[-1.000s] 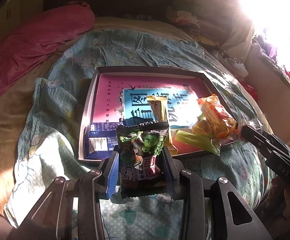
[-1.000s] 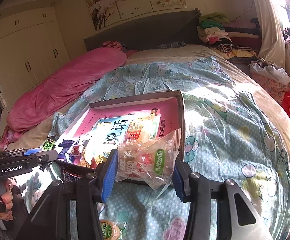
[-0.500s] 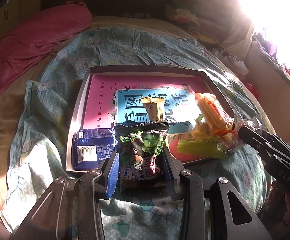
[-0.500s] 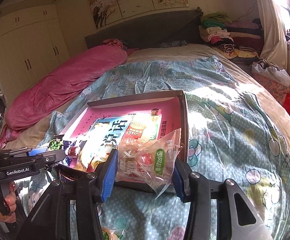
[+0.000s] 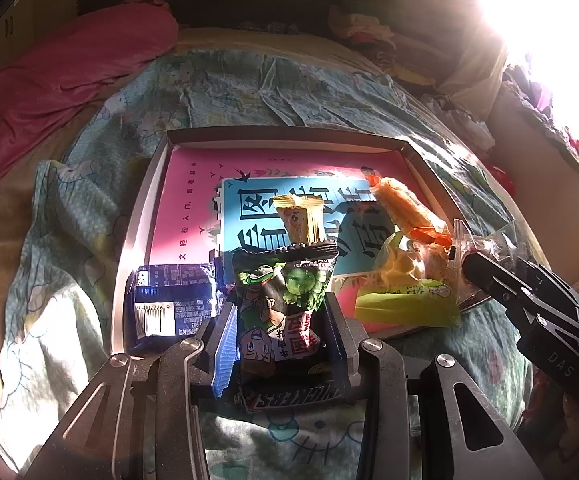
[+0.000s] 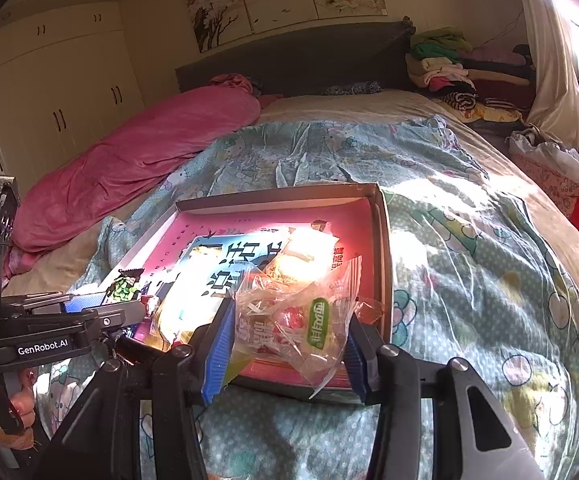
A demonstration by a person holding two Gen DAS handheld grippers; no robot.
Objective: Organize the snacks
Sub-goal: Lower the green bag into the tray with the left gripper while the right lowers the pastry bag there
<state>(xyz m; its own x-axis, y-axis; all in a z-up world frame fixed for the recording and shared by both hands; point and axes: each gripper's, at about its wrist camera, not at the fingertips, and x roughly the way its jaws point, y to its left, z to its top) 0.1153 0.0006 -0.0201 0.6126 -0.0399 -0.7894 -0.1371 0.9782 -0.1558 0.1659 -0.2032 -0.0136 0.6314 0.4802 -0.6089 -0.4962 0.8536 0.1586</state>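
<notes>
A shallow grey box [image 5: 137,216] with a pink and blue book inside lies on the bed; it also shows in the right wrist view [image 6: 383,240]. My left gripper [image 5: 283,320] is shut on a dark green pea snack packet [image 5: 285,296] over the box's near edge; a Snickers bar [image 5: 289,398] lies below it. My right gripper [image 6: 289,332] is shut on a clear plastic snack bag [image 6: 301,316] at the box's near right corner. In the box lie a blue packet [image 5: 169,304], a yellow bar [image 5: 301,220], an orange packet [image 5: 409,212] and a green-yellow packet [image 5: 405,300].
The bed has a teal cartoon-print cover [image 6: 469,280] and a rolled pink quilt [image 6: 137,160] on the left. Folded clothes [image 6: 449,68] are piled by the headboard. Bags [image 6: 545,160] lie at the bed's right side. A wardrobe [image 6: 49,100] stands to the left.
Both grippers have moved forward towards the box with their snacks still held. The pea packet now hangs over the near edge, and the clear bag is over the near right corner.
</notes>
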